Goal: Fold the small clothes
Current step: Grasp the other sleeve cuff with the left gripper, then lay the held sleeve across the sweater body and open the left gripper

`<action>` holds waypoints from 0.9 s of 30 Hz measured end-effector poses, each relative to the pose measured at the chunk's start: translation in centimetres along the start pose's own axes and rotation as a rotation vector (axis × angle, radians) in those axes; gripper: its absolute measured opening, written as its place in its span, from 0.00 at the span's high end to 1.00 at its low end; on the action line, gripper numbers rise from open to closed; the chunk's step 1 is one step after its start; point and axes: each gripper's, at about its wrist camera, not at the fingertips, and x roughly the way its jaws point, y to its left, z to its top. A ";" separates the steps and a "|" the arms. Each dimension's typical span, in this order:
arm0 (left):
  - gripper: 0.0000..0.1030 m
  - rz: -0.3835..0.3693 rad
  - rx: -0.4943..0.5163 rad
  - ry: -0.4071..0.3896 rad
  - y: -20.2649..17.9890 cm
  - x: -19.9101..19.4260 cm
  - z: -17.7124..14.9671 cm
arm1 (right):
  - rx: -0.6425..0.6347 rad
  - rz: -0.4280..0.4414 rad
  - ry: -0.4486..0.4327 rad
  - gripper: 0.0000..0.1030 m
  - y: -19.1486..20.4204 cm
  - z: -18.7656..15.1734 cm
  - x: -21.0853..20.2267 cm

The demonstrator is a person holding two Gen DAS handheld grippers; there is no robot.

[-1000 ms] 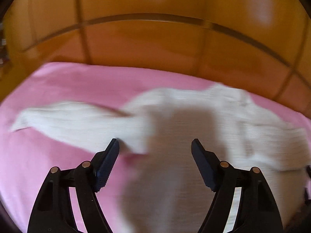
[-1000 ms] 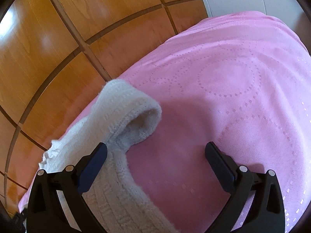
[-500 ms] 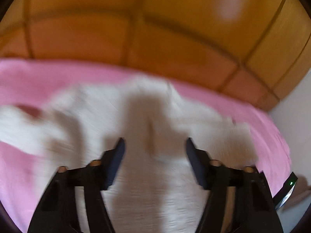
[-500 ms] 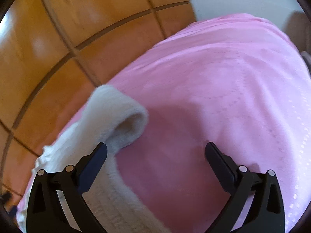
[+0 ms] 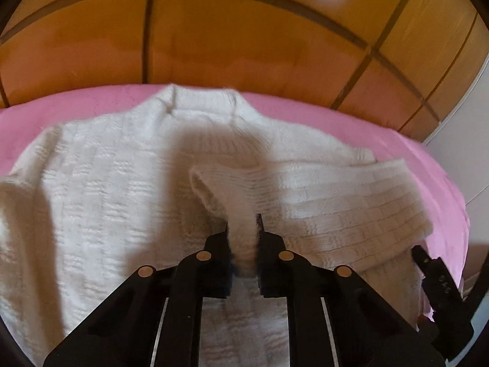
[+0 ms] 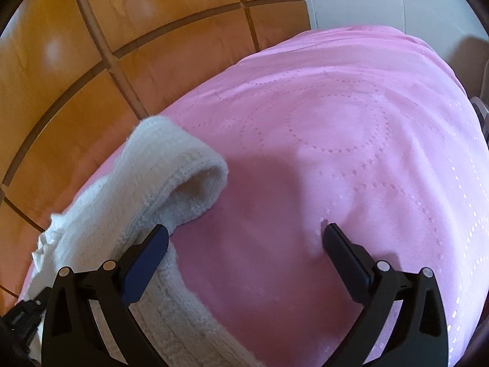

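Left claw (image 5: 243, 229): I have it nearly closed, its two fingers pinching a cuff (image 5: 232, 195) of the sweater's sleeve; knit fills the narrow gap between them.
Left pose: pointing forward and down over the sweater (image 5: 101, 189), low above it, its shadow falling across the chest and collar ahead.
Sweater: cream knit, laid flat on the pink blanket (image 5: 397, 140), collar at the far side from my left claw; the body spreads left of the claw, and the pinched sleeve runs off to the claw's right, doubled back over the body.
Right claw (image 6: 246, 235): spread wide, gripping nothing that I can see; pink blanket (image 6: 351, 128) shows between the fingers.
Right pose: angled down over the blanket; its left finger (image 6: 146, 260) lies against the folded sleeve (image 6: 171, 165), though I cannot tell whether it presses on the knit. The sleeve's rounded fold sits ahead and left of that finger.
Right claw from the left view: a black tip (image 5: 434, 275) shows at the far right edge, beside the sleeve's fold.
Behind: wooden panelling (image 5: 244, 36) beyond the blanket's far edge.
Writing: small embossed marks on that black tip, too blurred for me to read.
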 end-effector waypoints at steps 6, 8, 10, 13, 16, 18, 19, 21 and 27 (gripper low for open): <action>0.90 0.041 -0.102 -0.078 4.9 -3.3 -0.2 | -0.087 -0.027 0.029 0.02 1.5 0.2 0.9; 0.90 0.065 -0.120 -0.083 6.7 -3.9 -0.7 | -0.108 -0.036 0.033 0.02 1.9 0.3 1.0; 0.90 0.073 -0.125 -0.078 7.7 -3.9 -1.3 | -0.178 -0.045 0.041 0.02 3.0 0.9 1.3; 0.90 0.078 -0.104 -0.079 7.8 -3.7 -2.1 | -0.260 -0.071 0.036 0.02 4.0 1.8 2.1; 0.90 0.084 -0.094 -0.083 7.9 -3.8 -2.2 | -0.208 -0.147 0.059 0.02 2.7 2.7 3.2; 0.90 0.075 -0.093 -0.081 8.0 -3.8 -2.1 | -0.129 -0.133 0.059 0.02 1.0 2.8 3.3; 0.90 0.075 -0.088 -0.078 8.0 -3.7 -2.1 | -0.129 -0.127 0.067 0.02 0.9 2.6 3.5; 0.90 0.078 -0.072 -0.064 7.9 -3.1 -2.1 | -0.158 -0.138 0.072 0.02 1.2 2.6 3.5; 0.82 0.062 -0.067 -0.089 7.9 -3.0 -2.4 | -0.214 -0.121 0.067 0.02 1.2 2.2 1.6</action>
